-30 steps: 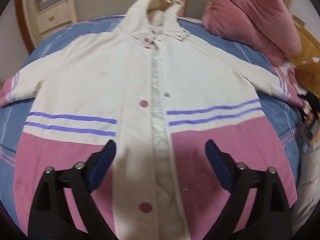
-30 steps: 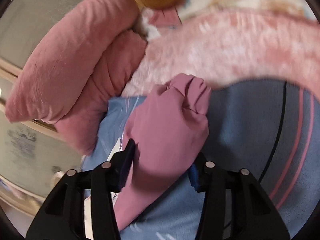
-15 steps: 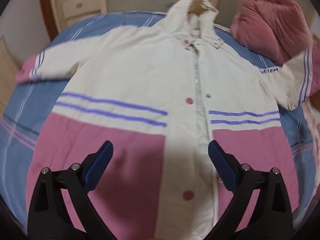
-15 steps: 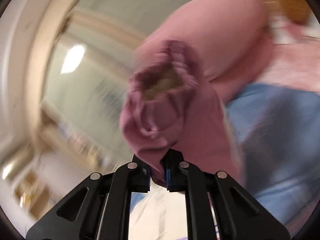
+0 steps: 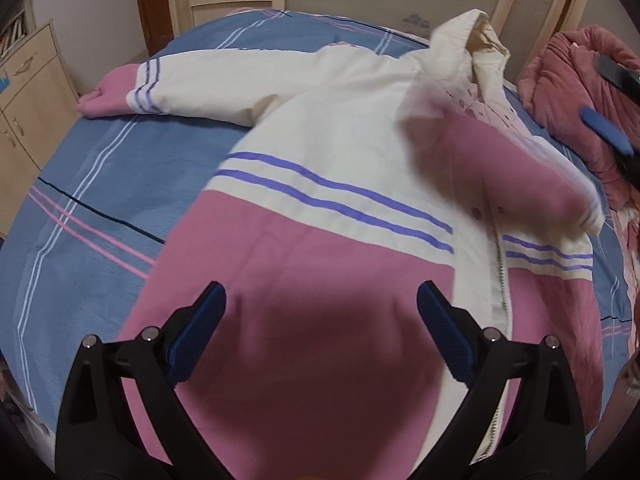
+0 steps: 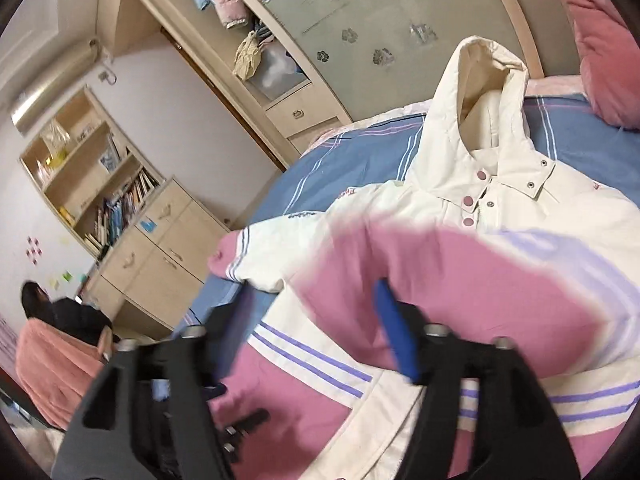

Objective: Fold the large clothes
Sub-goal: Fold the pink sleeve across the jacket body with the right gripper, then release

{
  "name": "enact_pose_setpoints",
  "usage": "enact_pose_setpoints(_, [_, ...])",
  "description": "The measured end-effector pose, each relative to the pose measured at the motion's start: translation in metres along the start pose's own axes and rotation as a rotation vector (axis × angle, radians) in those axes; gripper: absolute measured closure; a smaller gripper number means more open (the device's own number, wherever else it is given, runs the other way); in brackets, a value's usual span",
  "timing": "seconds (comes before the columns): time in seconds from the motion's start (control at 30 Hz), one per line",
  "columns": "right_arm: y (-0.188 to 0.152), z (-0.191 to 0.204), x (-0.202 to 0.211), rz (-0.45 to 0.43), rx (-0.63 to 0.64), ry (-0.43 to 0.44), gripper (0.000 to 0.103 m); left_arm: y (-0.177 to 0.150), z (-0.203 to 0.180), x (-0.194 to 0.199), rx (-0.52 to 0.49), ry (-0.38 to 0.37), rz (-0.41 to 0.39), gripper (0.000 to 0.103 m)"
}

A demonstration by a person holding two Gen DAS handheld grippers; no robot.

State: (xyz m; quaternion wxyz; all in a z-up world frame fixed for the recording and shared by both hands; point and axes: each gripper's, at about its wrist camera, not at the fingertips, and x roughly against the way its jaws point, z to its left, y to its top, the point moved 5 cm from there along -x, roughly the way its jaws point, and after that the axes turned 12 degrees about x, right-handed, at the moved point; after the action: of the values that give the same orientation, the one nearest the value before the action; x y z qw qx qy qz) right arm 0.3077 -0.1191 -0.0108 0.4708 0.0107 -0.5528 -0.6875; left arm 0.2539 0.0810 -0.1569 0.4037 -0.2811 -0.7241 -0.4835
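A cream and pink hooded jacket [image 5: 328,120] [image 6: 520,208] lies face up on the blue striped bed [image 5: 100,200]. Its hood [image 5: 468,44] points away. One sleeve [image 5: 192,84] stretches out to the left. The other sleeve [image 5: 520,172] [image 6: 460,280], blurred, drapes over the chest. My left gripper [image 5: 321,296] is open above the pink hem, holding nothing. My right gripper [image 6: 316,292] hovers over the chest with its jaws opening. The blurred pink cuff is just ahead of the jaws and the pads do not press on it. One right pad [image 5: 604,130] shows at the left wrist view's right edge.
A pink quilt [image 5: 576,80] [image 6: 600,40] is bunched at the bed's far right corner. Wooden cabinets [image 5: 24,92] and a bookshelf [image 6: 88,176] line the wall left of the bed. A person in pink [image 6: 52,356] is low at the left.
My right gripper shut on the pink cuff, swung the sleeve up and over the jacket's chest, then let go. My left gripper moved left along the hem, still open.
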Motion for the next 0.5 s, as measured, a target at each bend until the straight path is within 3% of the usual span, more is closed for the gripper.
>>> enact_pose_setpoints(0.07, [-0.002,-0.007,0.028,-0.057,-0.019,-0.020,0.007,0.004,0.002,0.001,0.001,0.002,0.004,0.005])
enact_pose_setpoints(0.23, [-0.034,-0.081,0.060,-0.088,-0.184,-0.075,0.005,0.021,-0.014,-0.007,-0.010,-0.031,0.065,0.005])
enact_pose_setpoints(0.4, [-0.068,-0.120,0.070,-0.095,-0.313,-0.067,0.005,0.047,-0.070,-0.043,-0.010,-0.146,0.163,0.006])
enact_pose_setpoints(0.47, [-0.081,-0.126,0.071,-0.089,-0.332,-0.061,0.005,0.046,-0.084,-0.066,-0.039,-0.106,0.215,0.014])
enact_pose_setpoints(0.5, [-0.084,-0.128,0.072,-0.084,-0.334,-0.061,0.005,0.045,-0.088,-0.077,-0.048,-0.084,0.239,0.023])
